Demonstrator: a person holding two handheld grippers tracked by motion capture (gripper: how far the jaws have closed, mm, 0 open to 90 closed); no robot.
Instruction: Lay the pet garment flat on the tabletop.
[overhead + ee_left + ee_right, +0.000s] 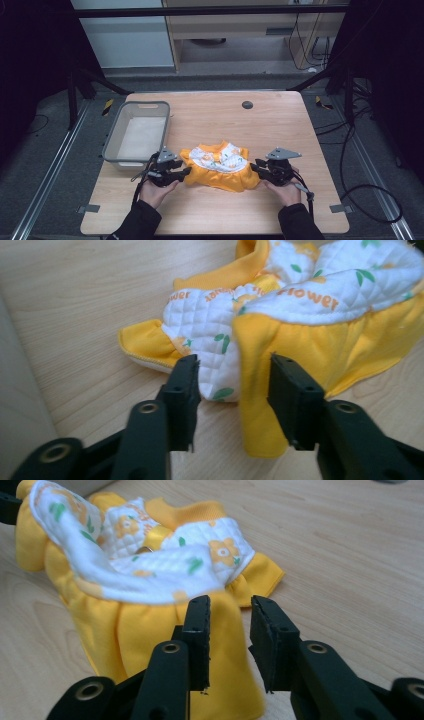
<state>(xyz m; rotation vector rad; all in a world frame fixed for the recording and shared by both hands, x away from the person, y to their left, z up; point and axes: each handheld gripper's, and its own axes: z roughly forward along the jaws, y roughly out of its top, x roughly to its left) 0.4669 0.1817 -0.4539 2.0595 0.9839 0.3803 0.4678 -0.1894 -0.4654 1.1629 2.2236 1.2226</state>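
A small yellow garment (220, 165) with a white quilted flower-print top lies crumpled on the wooden table (215, 112), near the front. My left gripper (186, 172) is at its left end. In the left gripper view the garment (300, 305) has a fold of yellow and white cloth lying between the parted jaws of the left gripper (232, 367), which do not pinch it. My right gripper (255, 167) is at the garment's right end. In the right gripper view, a yellow fold of the garment (150, 580) sits loose in the gap of the right gripper (230, 605).
A grey plastic basket (112, 145) stands on the table's left side, just behind my left gripper. A small black round cap (247, 105) is set in the tabletop at the back. Cables (350, 165) lie on the floor to the right.
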